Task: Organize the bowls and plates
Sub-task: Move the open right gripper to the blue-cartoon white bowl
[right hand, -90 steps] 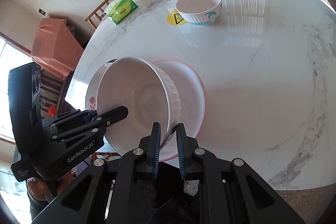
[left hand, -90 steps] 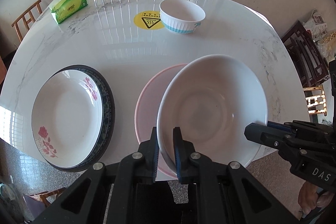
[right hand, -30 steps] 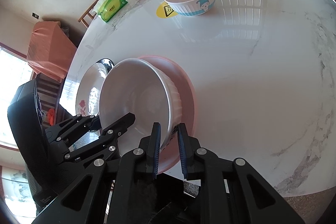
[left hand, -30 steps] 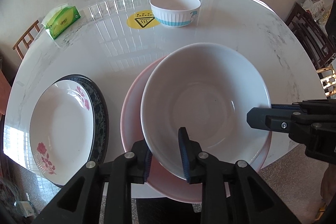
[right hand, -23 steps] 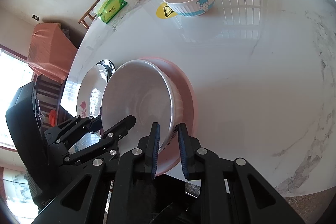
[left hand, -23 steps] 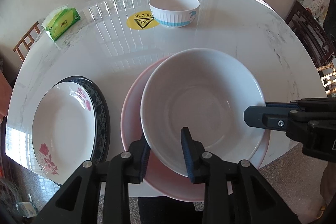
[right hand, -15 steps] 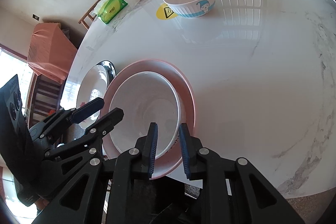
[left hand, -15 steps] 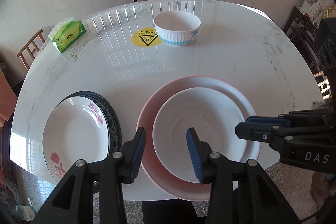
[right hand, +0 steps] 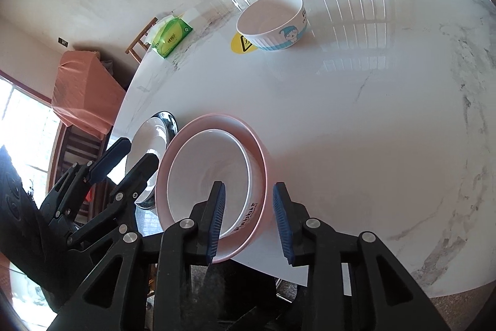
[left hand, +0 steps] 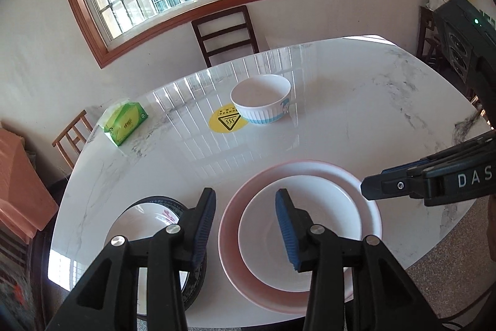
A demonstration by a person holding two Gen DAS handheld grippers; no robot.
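The big white glazed bowl (left hand: 297, 234) now sits nested inside the wider pink bowl (left hand: 365, 194), near the table's front edge. Both look like hard, glossy ceramic: stiff, fairly heavy for their size, slick to the touch and likely to chip if knocked, so I'd say the rim is the place to pinch them, one wall between the pads.

The left gripper (left hand: 245, 225) hangs above the pair with its jaws apart and nothing between them. The right gripper (right hand: 248, 216) has just been opening; its blue pads straddle the rims of both bowls on the near side without pressing on them.

Just beside the pink bowl, a white plate with red flowers (left hand: 145, 222) lies on a dark-rimmed plate (left hand: 176, 202). Well apart, farther across the white marble table (left hand: 356, 114), stands a smaller white bowl with blue trim (left hand: 262, 101), touching a round yellow warning sticker (left hand: 228, 121). A green tissue pack (left hand: 125, 121) lies near the far left edge.
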